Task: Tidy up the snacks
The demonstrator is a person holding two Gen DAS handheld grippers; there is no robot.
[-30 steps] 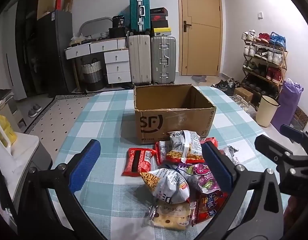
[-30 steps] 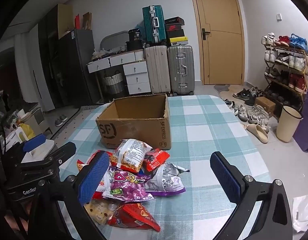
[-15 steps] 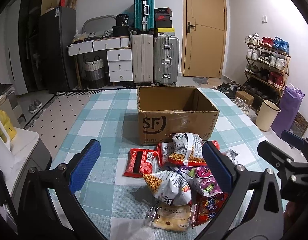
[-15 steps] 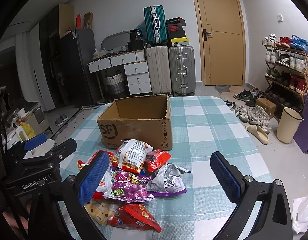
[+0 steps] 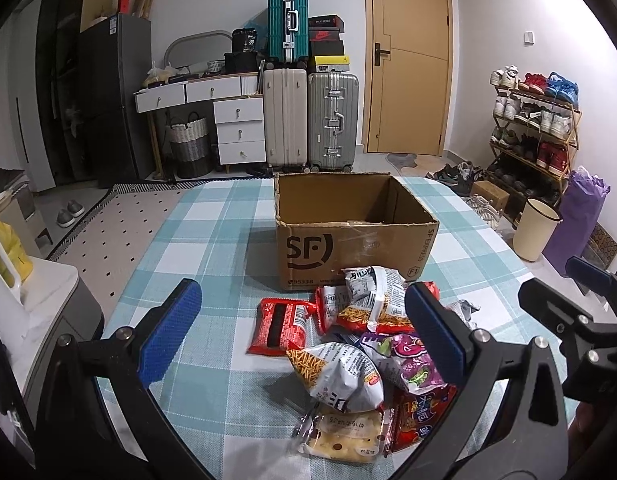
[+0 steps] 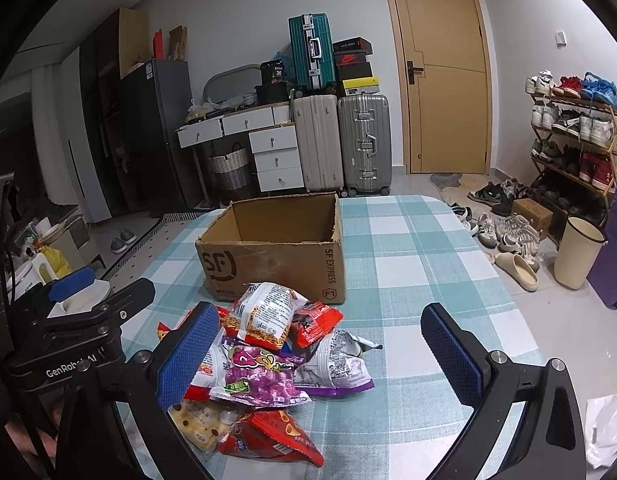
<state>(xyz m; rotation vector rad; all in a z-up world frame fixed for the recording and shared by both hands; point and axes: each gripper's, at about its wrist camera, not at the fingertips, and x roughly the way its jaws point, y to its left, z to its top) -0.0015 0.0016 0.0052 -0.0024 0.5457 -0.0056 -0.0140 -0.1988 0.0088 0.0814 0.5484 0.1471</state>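
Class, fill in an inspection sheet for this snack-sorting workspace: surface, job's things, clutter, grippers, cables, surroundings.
Surface: table under a teal-and-white checked cloth.
Job's things: open cardboard box, no snack visible inside; snack packets heaped on the cloth in front of it.
Clutter: nothing seen on the table beyond these.
Grippers: left gripper open, holding nothing; right gripper open, holding nothing.
Cables: nothing seen.
Surroundings: suitcases, white drawers, shoe rack, closed door.
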